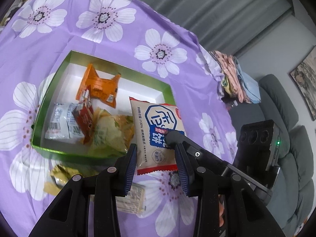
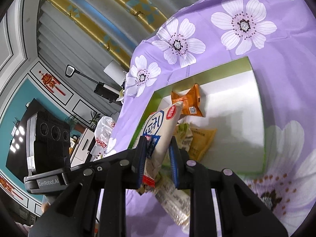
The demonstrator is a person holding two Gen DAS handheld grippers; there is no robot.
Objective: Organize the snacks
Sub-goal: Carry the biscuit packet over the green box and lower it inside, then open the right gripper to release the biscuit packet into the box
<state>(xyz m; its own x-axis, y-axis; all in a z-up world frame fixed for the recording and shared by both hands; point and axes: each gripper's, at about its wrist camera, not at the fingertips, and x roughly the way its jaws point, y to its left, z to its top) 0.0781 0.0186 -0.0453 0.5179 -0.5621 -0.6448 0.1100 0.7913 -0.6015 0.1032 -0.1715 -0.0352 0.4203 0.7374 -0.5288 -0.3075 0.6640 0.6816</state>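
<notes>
Your right gripper (image 2: 157, 162) is clenched on the beige snack packet (image 2: 158, 136), holding it above the near edge of the green box (image 2: 254, 79). Your left gripper (image 1: 156, 165) hangs released just beside that edge. Next, carry the packet over the box's free white floor and let go.

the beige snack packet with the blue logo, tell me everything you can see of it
The beige snack packet is a glossy plastic pillow pack with red zigzag-sealed ends, a blue emblem and printed text. It looks sealed and full. The right gripper pinches its lower end, holding it tilted over the near corner of the green box, above the snacks inside. The left gripper stands open beside it; contact there is unclear.
</notes>
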